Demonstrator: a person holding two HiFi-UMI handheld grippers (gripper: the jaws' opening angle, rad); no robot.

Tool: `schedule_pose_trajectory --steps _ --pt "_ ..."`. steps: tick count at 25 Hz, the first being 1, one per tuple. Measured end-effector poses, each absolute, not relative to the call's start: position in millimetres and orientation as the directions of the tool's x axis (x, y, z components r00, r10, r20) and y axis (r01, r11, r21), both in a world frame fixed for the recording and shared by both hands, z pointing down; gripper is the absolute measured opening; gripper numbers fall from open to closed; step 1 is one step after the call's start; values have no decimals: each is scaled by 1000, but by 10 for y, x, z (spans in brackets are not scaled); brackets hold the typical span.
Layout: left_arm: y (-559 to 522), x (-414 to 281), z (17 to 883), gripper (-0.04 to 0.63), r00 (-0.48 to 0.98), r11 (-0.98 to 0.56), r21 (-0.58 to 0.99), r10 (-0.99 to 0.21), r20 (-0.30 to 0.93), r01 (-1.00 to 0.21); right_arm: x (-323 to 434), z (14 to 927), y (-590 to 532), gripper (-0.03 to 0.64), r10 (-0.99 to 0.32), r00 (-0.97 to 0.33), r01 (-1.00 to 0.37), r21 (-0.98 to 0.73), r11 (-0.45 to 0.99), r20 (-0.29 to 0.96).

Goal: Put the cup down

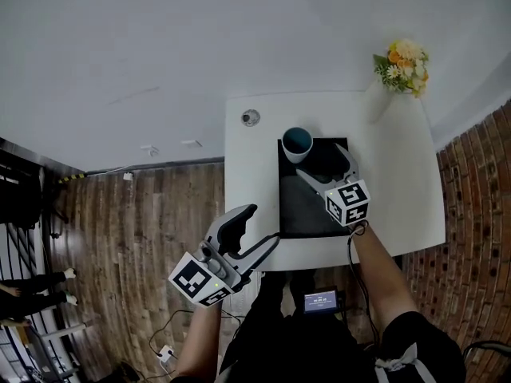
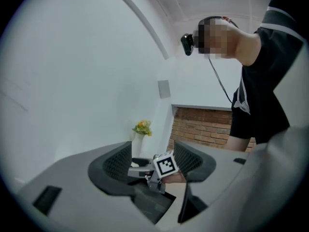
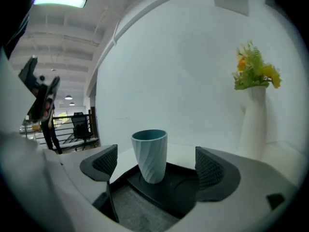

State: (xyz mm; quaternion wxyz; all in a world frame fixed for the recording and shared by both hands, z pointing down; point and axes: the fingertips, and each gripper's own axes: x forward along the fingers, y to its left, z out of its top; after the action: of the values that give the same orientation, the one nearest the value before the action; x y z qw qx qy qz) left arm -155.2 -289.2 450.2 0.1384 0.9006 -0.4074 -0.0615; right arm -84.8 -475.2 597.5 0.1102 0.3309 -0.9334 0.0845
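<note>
A ribbed pale-teal cup (image 1: 297,144) (image 3: 150,154) stands upright on a black saucer-like tray (image 3: 179,190) at the far end of a dark mat (image 1: 299,206) on the white table (image 1: 391,190). My right gripper (image 1: 323,166) (image 3: 155,178) is open just behind the cup. Its pads (image 3: 208,168) stand wide of the cup's sides and do not touch it. My left gripper (image 1: 260,228) (image 2: 153,164) is open and empty, off the table's near left corner and above the wooden floor. In the left gripper view it looks toward the right gripper's marker cube (image 2: 165,164).
A white vase of yellow and orange flowers (image 1: 403,66) (image 3: 253,105) (image 2: 141,129) stands at the table's far right corner. A small round object (image 1: 251,117) lies at the far left corner. A brick wall (image 1: 479,214) runs along the right, and a white wall behind the table.
</note>
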Motion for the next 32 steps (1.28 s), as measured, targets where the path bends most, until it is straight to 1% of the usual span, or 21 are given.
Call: schedule_pose_trajectory --steps 3,5,8,9,10,13,15,18,23,30,32 --pt "-2801 -1514 4879 270 658 -598 336 -747 96 -728 -661 5965 -4520 494 -586 -763 -634 -137 761 271" --pt "-2745 -1467 5031 270 664 -590 356 -736 131 -724 -609 5957 -4344 494 -557 -779 -614 -170 771 289" --pt "-2721 -1380 4991 272 684 -607 368 -719 122 -704 -554 5806 -4073 485 -505 -811 -572 -226 788 294" --pt "-2741 -1348 4920 272 691 -620 359 -715 108 -698 -522 5703 -4008 468 -495 -820 -562 -236 793 287" --pt "-2771 -1319 4830 272 698 -635 344 -710 91 -691 -485 5574 -3963 426 -494 -825 -556 -235 797 275" --pt "-2855 -1258 4509 272 717 -679 286 -696 41 -676 -391 5083 -3875 259 -520 -825 -559 -183 809 220" --pt "-2873 -1225 4342 272 728 -702 242 -685 23 -669 -357 4772 -3795 179 -533 -827 -558 -144 817 181" --pt "-2832 -1141 4254 272 743 -724 210 -670 16 -657 -261 4500 -3599 62 -544 -824 -563 -117 818 157" --pt "-2686 -999 4263 272 767 -747 211 -642 24 -631 -87 4378 -3228 26 -553 -820 -572 -188 799 146" --pt "-2291 -990 4368 270 767 -743 205 -638 70 -637 -60 4516 -2602 18 -544 -815 -578 -205 790 201" --pt "-2165 -971 4379 252 765 -741 209 -640 67 -638 -73 4548 -2446 17 -547 -812 -582 -224 781 203"
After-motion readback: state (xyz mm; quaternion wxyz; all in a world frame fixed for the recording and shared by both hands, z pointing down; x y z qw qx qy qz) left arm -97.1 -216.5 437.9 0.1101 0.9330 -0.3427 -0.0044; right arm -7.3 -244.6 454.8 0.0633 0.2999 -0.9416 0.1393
